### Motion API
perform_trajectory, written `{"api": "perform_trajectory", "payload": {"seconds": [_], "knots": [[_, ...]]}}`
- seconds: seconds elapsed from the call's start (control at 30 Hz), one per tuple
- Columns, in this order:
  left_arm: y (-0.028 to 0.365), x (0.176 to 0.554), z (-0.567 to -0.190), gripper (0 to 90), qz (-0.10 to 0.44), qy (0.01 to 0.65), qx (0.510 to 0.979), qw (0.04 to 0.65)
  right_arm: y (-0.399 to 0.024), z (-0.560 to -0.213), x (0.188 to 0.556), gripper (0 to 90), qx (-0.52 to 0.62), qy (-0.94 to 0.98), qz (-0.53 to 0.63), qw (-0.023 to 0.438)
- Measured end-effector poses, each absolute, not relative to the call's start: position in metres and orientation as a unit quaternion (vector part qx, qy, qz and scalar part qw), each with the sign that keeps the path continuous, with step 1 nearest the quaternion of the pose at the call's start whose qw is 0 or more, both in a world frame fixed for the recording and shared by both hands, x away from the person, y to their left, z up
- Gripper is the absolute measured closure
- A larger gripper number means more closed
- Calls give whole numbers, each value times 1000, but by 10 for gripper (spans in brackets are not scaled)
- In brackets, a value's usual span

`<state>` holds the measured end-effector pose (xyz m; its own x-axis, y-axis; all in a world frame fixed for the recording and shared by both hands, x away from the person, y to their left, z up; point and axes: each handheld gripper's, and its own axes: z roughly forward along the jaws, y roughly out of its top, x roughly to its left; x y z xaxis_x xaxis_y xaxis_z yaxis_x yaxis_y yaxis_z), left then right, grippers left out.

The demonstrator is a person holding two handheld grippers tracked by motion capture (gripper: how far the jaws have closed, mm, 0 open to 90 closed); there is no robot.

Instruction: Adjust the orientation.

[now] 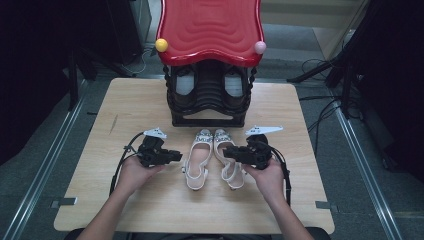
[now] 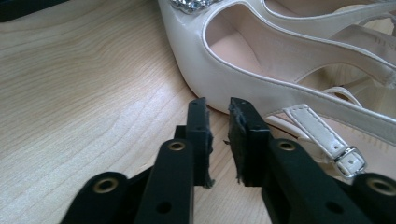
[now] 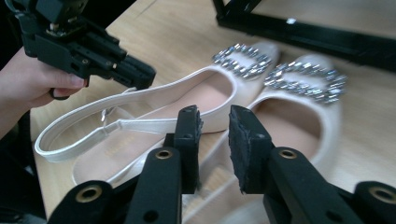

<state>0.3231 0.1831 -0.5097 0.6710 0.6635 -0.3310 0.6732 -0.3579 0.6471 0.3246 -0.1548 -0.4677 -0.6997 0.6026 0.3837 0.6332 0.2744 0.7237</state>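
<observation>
Two white sandals [image 1: 214, 157] side by side mid-table, toes toward the far black rack [image 1: 209, 97]. Left gripper [image 2: 218, 140] and right gripper [image 3: 214, 147] slightly parted, apparently gripping nothing. Best pinch each outer rim squarely, then lift level.

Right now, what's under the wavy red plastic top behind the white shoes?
Under the wavy red plastic top stands a black tiered rack holding dark shoes with pale insoles. Its upper shelves are hidden by the top.
</observation>
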Motion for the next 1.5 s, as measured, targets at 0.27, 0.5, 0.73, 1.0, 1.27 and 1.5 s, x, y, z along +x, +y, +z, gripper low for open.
{"api": "perform_trajectory", "payload": {"seconds": [0.27, 0.5, 0.73, 1.0, 1.27, 1.5], "knots": [[180, 326, -512, 817, -10, 402, 825, 397, -185, -465, 330, 867, -409, -786, -462, -29], [175, 331, -520, 813, -15, 402, 825, 397, -195, -483, 338, 900, -442, -787, -428, -39], [164, 333, -519, 824, -14, 387, 835, 390, -198, -503, 346, 900, -464, -792, -396, -40], [164, 334, -522, 811, -13, 392, 835, 387, -184, -517, 353, 900, -458, -804, -379, -11], [163, 334, -523, 821, -8, 391, 838, 380, -179, -517, 354, 900, -457, -808, -373, -21], [162, 333, -525, 828, -10, 394, 835, 384, -175, -516, 353, 900, -456, -810, -369, -21]]}}
